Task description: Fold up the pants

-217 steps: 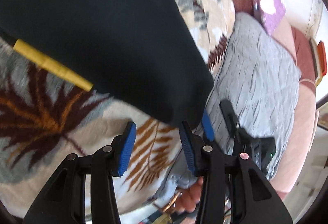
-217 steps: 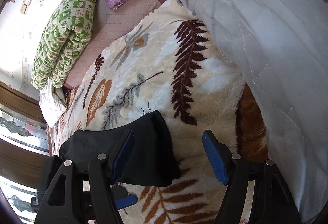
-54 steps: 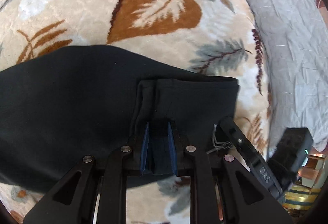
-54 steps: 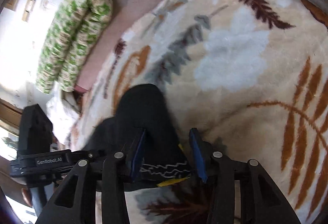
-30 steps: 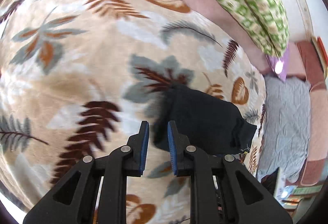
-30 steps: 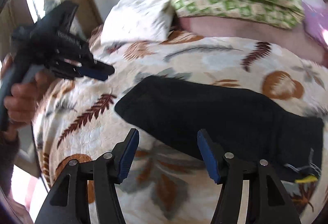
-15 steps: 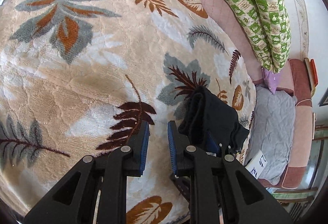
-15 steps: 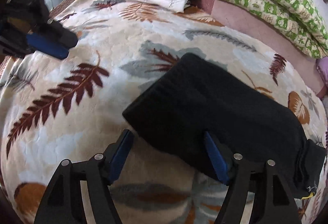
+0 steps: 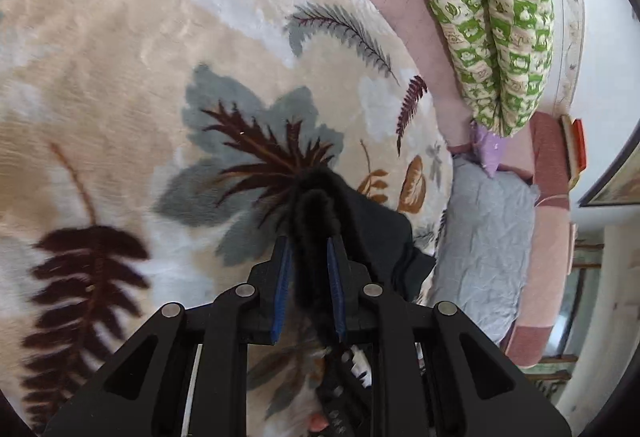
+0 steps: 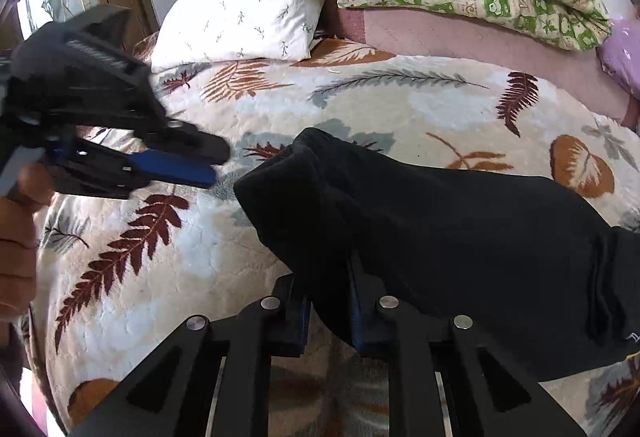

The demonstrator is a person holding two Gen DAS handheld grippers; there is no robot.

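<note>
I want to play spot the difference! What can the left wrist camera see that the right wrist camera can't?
Only the left wrist view shows the grey quilt past the blanket's edge. Only the right wrist view shows the white pillow and the hand holding the left gripper, which is apart from the black pants. There, the right gripper has just closed its jaws on the pants' edge. Both show the pants, the leaf blanket and the green checked quilt.

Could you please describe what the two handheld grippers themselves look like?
Both the left gripper and the right gripper are matte black plastic linkages with silver pivot rivets and flat blue finger pads. No markings are readable.
</note>
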